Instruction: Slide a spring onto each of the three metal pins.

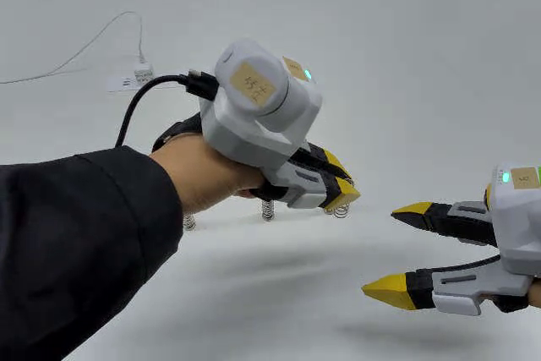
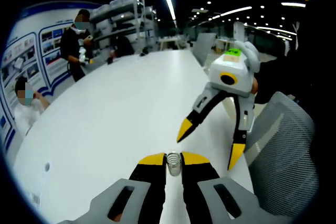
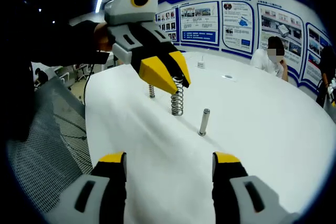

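gripped spring [image 3: 177, 100] upright | bare pin [image 3: 203, 121] upright just beside | second spring [image 3: 151, 91] behind

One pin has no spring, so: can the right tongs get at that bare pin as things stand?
Probably yes. The right gripper is open and faces the bare pin, with bare table between them. The left gripper, shut on a spring, sits to one side of that path.

head view looks down at the table [image 1: 406, 57]; gripper views face each other.
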{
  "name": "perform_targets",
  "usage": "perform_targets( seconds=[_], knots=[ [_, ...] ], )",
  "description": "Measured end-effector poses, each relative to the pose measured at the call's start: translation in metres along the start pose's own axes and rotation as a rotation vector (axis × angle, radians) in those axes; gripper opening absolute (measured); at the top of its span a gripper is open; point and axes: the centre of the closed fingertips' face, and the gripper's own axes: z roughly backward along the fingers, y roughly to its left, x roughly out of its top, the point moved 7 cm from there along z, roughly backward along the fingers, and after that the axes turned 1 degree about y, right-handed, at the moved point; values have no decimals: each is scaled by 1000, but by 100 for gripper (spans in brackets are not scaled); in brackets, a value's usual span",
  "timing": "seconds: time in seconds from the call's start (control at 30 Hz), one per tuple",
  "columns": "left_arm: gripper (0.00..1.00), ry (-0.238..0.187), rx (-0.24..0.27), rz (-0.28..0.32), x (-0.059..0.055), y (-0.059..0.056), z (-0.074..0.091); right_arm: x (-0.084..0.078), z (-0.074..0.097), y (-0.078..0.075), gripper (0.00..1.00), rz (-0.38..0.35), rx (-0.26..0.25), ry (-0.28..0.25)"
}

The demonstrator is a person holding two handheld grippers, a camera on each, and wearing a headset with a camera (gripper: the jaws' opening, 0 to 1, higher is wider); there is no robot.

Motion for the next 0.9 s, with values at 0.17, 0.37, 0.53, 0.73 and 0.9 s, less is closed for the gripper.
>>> perform_targets(
  seconds=[0.17,0.37,0.53,0.73,0.9],
  knots=[
    [10,-11,25,7,8,12,2,-1,2,-1,68,-3,-6,4],
    [10,-5,55,11,12,27,1,-1,3,-1,68,-9,-13,0],
    [10,3,68,28,12,37,-4,-3,3,-1,67,-12,-16,2],
    [10,10,74,48,11,43,-12,-5,6,-3,67,-19,-25,0],
    [10,32,81,68,4,48,-19,-6,7,-4,67,-23,-27,-1]
  ],
)
